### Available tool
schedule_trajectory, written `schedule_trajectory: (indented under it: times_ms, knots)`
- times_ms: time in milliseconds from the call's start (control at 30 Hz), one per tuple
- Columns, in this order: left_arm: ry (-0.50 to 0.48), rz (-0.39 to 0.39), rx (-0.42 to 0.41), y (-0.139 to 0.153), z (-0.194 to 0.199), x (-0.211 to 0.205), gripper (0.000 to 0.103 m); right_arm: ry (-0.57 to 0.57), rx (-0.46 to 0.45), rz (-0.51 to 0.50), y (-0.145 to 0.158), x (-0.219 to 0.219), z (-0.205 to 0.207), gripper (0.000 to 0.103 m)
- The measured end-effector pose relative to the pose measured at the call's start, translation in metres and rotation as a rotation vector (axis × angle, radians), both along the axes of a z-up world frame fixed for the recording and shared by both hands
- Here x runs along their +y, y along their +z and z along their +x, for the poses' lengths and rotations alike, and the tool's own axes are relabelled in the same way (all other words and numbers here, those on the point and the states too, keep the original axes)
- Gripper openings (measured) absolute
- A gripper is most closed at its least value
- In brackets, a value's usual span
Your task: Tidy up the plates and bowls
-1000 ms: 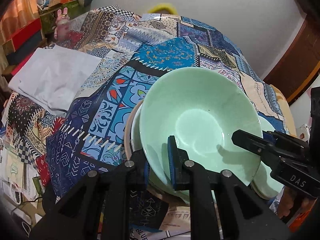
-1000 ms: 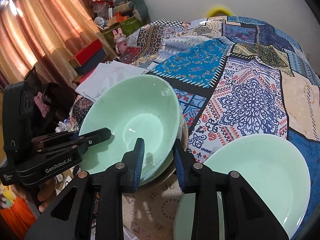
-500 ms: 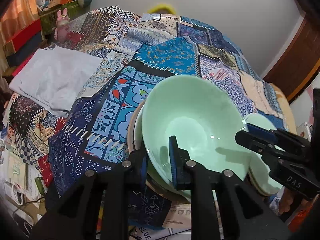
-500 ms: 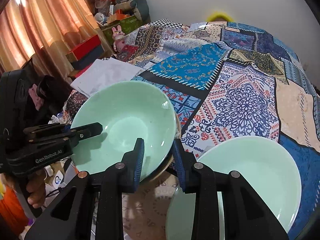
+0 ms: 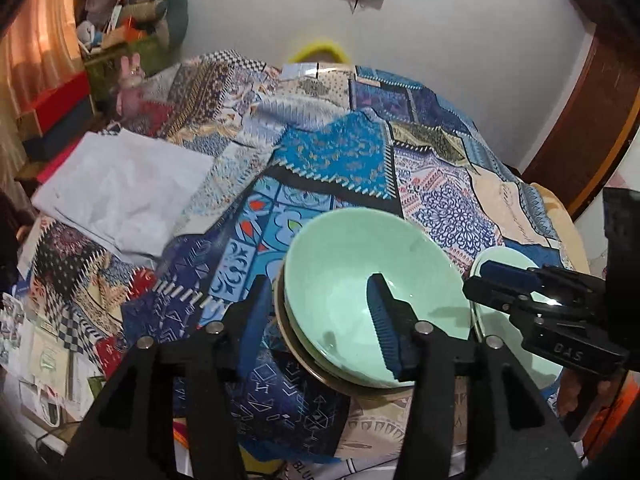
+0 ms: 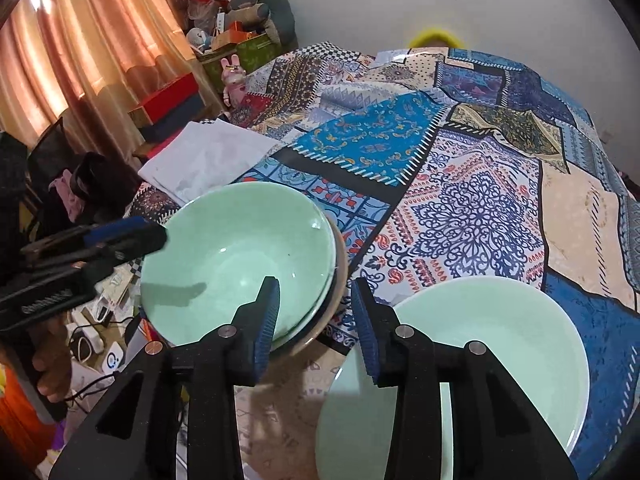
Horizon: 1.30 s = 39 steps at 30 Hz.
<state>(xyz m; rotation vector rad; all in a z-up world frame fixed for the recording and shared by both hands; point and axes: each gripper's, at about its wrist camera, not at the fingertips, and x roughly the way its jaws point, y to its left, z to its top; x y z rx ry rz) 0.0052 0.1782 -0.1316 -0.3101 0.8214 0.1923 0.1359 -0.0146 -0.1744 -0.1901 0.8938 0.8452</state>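
Straddling the green bowl (image 5: pixel 360 268) — left gripper (image 5: pixel 320 316), jaws apart.

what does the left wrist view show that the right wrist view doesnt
Only the left wrist view shows the wooden door frame at right. Only the right wrist view shows nearly the whole pale green plate and the cables and gadgets below the table edge. Both show the green bowl stacked on other dishes, the patchwork cloth, the white folded cloth, and the open left gripper and open right gripper.
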Motion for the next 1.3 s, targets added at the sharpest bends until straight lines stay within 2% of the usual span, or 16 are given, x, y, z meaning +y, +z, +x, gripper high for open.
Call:
schedule_trajectory:
  times_ms: [67, 233, 400, 533, 667, 933, 1133, 1233, 1300]
  knots:
    - [0.008, -0.011, 0.008, -0.001, 0.001, 0.004, 0.051, -0.001, 0.005, 0.001, 0.000, -0.002, 0.001, 0.035]
    - [0.030, -0.045, 0.048, -0.018, 0.003, 0.014, 0.051, -0.009, -0.016, -0.006, 0.005, -0.006, 0.005, 0.045]
    - [0.021, -0.086, 0.103, -0.040, 0.010, 0.017, 0.051, 0.000, 0.020, -0.019, 0.000, -0.002, 0.015, 0.046]
    - [0.024, -0.134, 0.102, -0.049, 0.010, 0.021, 0.052, 0.008, 0.054, -0.025, -0.008, 0.003, 0.021, 0.046]
    - [0.015, -0.148, 0.117, -0.058, 0.014, 0.020, 0.054, 0.035, 0.084, -0.070, -0.018, 0.016, 0.024, 0.047]
    - [0.012, -0.223, 0.134, -0.078, 0.013, 0.026, 0.055, 0.076, 0.094, -0.117, -0.028, 0.033, 0.023, 0.047]
    - [-0.004, -0.226, 0.125, -0.079, 0.016, 0.022, 0.053, 0.092, 0.125, -0.120, -0.035, 0.043, 0.024, 0.047]
    - [-0.013, -0.230, 0.121, -0.078, 0.019, 0.021, 0.048, 0.103, 0.135, -0.131, -0.039, 0.049, 0.024, 0.047]
    - [-0.023, -0.226, 0.118, -0.076, 0.021, 0.019, 0.041, 0.104, 0.144, -0.138, -0.042, 0.051, 0.026, 0.047]
